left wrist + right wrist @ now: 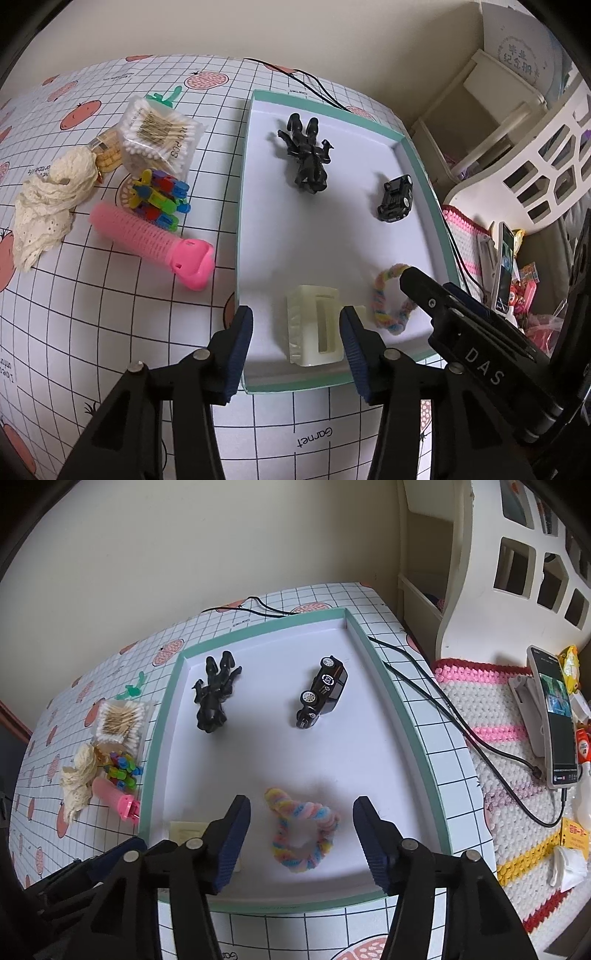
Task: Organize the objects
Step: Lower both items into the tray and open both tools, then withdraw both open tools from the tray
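Here the left claw point(296, 325) hangs spread and empty over the near end of the teal-rimmed tray point(413, 155), its pads either side of a cream hair clip point(314, 325) lying flat just ahead. The clip looks light, rigid plastic, likely slick, so squeezing across its narrow width seems safest; its long axis runs away from the claw, roughly in line with the fingers. The right claw point(301, 830), also spread and empty, brackets a pastel scrunchie point(303, 830), which looks soft, springy and ring-shaped, with no clear heading. Any part of its loop should pinch easily.
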### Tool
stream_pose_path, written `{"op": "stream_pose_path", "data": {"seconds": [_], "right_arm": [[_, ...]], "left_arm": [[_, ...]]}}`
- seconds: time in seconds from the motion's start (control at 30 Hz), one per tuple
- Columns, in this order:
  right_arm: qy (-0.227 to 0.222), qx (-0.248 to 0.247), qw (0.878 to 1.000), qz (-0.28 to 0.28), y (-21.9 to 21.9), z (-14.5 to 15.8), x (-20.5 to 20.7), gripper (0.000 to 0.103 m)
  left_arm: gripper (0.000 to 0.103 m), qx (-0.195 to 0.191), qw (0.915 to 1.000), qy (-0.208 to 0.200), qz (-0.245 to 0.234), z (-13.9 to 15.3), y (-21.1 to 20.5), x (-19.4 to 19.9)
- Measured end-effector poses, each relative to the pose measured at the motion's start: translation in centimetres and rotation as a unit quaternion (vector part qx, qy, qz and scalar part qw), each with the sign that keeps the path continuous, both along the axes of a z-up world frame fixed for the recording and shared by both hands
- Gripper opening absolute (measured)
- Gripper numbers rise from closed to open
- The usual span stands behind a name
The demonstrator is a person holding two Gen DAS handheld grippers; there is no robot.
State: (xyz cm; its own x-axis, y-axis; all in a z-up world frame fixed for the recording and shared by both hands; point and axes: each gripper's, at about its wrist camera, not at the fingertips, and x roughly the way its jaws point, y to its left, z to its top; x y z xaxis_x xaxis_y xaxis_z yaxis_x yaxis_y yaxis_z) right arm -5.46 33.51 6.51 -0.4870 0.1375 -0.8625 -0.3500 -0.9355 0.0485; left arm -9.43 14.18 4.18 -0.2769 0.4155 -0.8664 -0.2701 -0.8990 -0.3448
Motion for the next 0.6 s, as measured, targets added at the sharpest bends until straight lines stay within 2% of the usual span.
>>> {"op": "stream_pose_path", "data": {"seconds": [0.23, 0.47, 0.57, 0.6], "right_arm": [[0.004, 0.000, 1.000, -0.004, 0.5, 0.0, 0.0, 0.067], [0.004, 0.000, 1.000, -0.004, 0.5, -0.1, 0.0, 0.067], [0.005, 0.002, 1.000, -0.002, 0.4, -0.1, 0.0, 0.072], [0.006, 0.003, 1.000, -0.002, 0.4, 0.0, 0.0, 0.072]], "left_arm": [[0.061, 0.003, 0.9998, 0.017, 0.007, 0.7, 0.0, 0.0], [0.064, 0.006, 0.9991, 0.025, 0.032, 1.0, -1.0, -0.4], [0.069, 0.004, 0.9987, 0.025, 0.045, 1.0, -1.6, -0.6], [0.075, 0.002, 0.9985, 0.025, 0.048, 0.9, -1.7, -0.6]]}}
